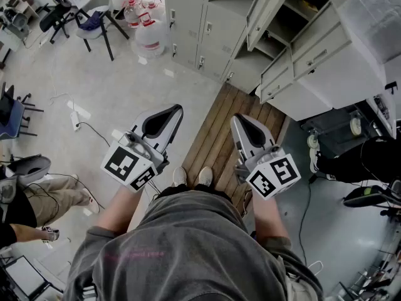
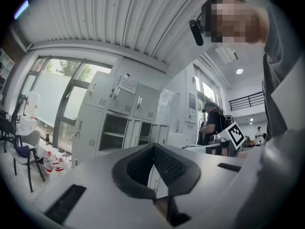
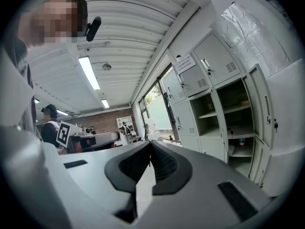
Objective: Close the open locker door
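Left gripper: jaws clenched together, nothing held.
Right gripper: jaws pressed shut, nothing held.
Wooden boards: seen below, between both grippers.
Lockers: found ahead of both grippers, well apart.
Open locker door: swung outward, ahead of right gripper, untouched.
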The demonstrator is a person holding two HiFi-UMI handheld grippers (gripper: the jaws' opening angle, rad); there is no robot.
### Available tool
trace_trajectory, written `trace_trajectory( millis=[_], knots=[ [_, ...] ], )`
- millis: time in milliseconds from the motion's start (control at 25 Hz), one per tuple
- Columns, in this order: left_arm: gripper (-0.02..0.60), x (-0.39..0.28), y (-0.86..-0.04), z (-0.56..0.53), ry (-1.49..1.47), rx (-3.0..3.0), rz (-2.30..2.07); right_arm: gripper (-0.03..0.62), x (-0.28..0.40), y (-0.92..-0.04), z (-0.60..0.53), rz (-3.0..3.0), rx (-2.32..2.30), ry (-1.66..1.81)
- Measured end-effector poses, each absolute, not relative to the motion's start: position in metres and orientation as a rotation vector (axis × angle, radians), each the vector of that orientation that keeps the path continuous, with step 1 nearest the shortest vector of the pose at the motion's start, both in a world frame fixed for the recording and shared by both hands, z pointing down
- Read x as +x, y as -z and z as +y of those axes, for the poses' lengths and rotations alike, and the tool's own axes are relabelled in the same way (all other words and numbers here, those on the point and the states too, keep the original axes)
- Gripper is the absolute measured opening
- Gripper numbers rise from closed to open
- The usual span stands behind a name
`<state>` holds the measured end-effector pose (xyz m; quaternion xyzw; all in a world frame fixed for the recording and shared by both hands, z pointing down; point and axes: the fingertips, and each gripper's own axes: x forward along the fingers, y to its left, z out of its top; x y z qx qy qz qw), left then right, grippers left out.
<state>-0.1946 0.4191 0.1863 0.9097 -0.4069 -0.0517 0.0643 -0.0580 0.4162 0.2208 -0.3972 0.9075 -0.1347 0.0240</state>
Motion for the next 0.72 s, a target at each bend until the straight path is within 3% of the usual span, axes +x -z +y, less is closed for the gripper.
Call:
trace_trajectory(
  millis=[720],
  knots=[
    [0.015,-0.239,-0.191,0.396,0.145,2.777,-1.173,0.025,-0.092,-0.229,0.394,2.701,-1.318,0.484]
  ],
)
